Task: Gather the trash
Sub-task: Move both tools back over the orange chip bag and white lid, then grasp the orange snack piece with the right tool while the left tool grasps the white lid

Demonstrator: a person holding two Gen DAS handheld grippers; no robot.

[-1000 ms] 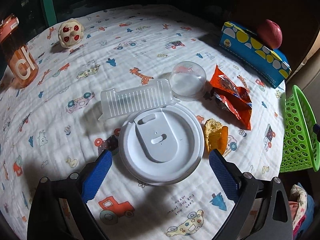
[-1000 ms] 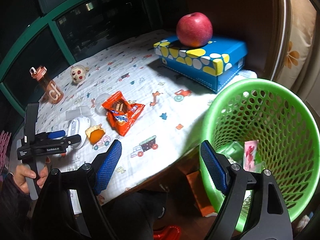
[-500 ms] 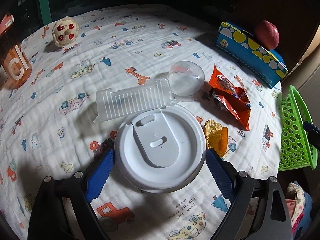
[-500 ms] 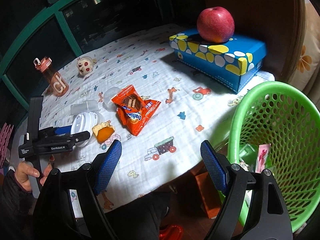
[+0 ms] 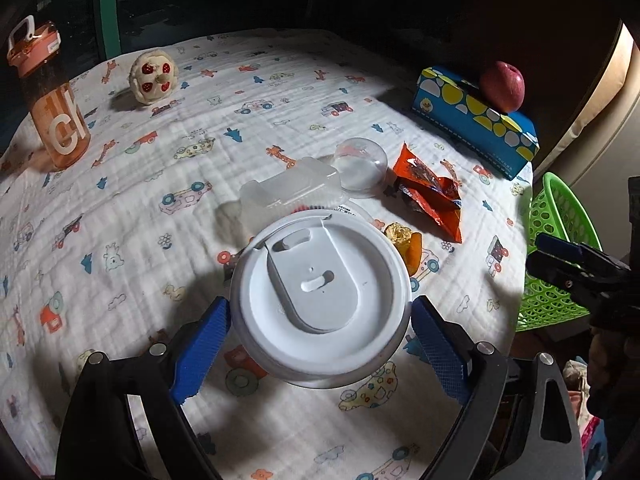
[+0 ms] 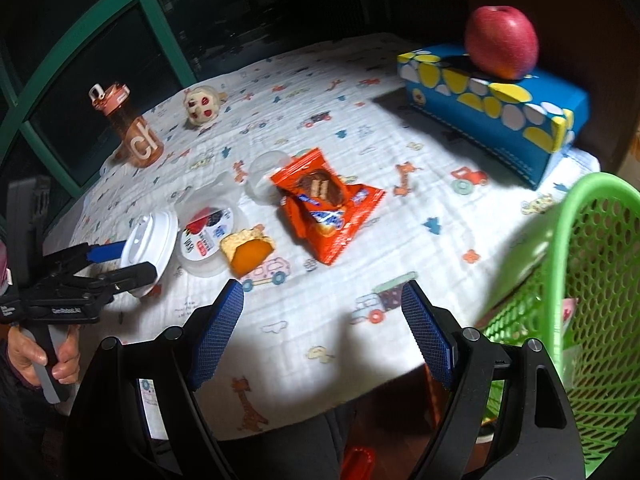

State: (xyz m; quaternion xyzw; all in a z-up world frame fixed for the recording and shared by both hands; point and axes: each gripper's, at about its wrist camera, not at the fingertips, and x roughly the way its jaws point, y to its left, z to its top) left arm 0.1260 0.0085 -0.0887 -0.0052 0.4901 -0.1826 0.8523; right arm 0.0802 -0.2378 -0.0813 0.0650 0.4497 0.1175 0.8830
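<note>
Looks like a home. Tabletop spread with a children's cartoon-print cloth, apple on a tissue box at upper right, orange drink bottle at upper left, dark green-framed window behind, floral fabric at the edge.

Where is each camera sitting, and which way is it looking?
Left wrist: sits on the left tongs, looking across the table at the white lid they grip; the right tongs show at the edge.
Right wrist: sits on the open right tongs, at the table's edge beside the green basket, looking across it; the left tongs and a hand show.
Both show the lid, the orange wrapper and the apple.
</note>
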